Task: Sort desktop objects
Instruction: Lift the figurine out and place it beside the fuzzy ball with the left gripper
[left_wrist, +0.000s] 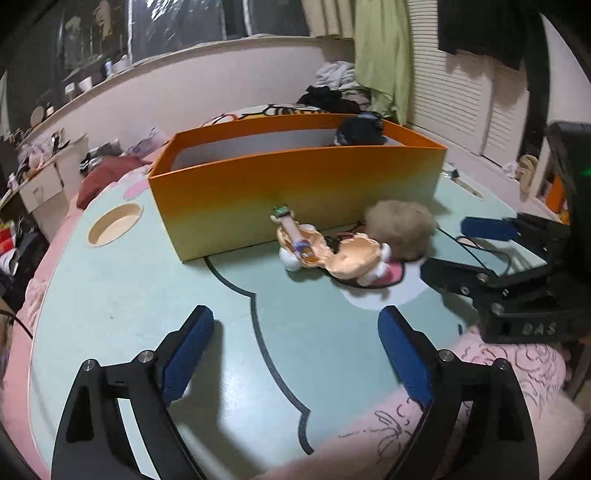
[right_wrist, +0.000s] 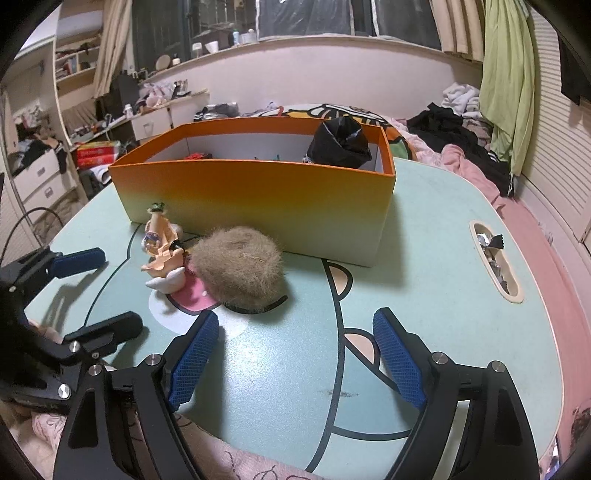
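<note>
Both jaws gape wide, nothing in either! The left hand-held gripper (left_wrist: 297, 350) hangs over bare mint-green tabletop (left_wrist: 129, 295), with the peach-and-white plastic doll figurine (left_wrist: 325, 254) lying ahead and right of it, long axis slanting across the view, touching the fluffy tan fur ball (left_wrist: 400, 230) beside the tall orange cardboard box (left_wrist: 295, 192). The right hand-held gripper (right_wrist: 295, 354) looks nearer the fur ball. The box's contents are mostly hidden, and what the dark bundle (right_wrist: 340, 142) is can't be told.
</note>
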